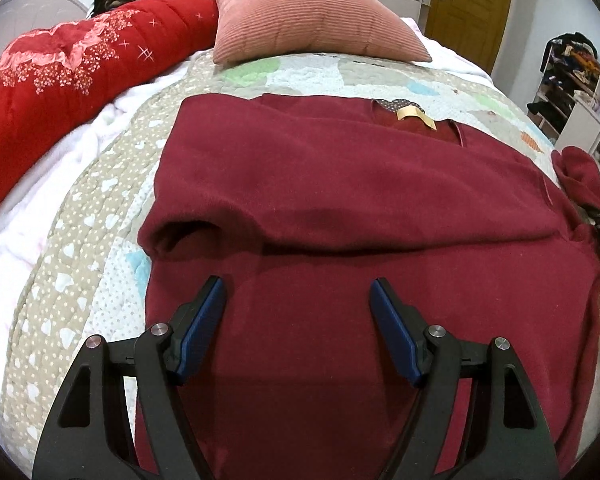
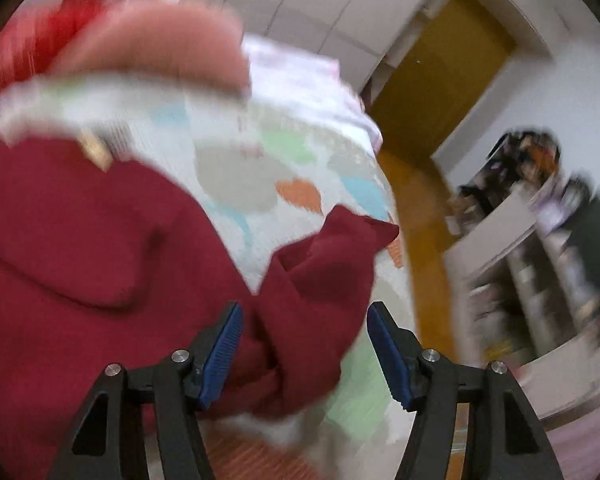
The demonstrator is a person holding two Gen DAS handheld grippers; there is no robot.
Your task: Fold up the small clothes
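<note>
Left wrist view: maroon sweater (image 1: 340, 184) beneath wide-open, empty left gripper (image 1: 298, 292) fingers (image 1: 204, 320).

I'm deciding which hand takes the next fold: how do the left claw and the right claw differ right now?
The left claw hovers over the flat, spread body of the maroon sweater; the right claw sits at its bunched sleeve, near the bed's edge. Nothing lies between the left claw's open jaws; a sleeve fold lies between the right claw's, unpinched. The left view is sharp, the right blurred. Both are open with blue pads.
</note>
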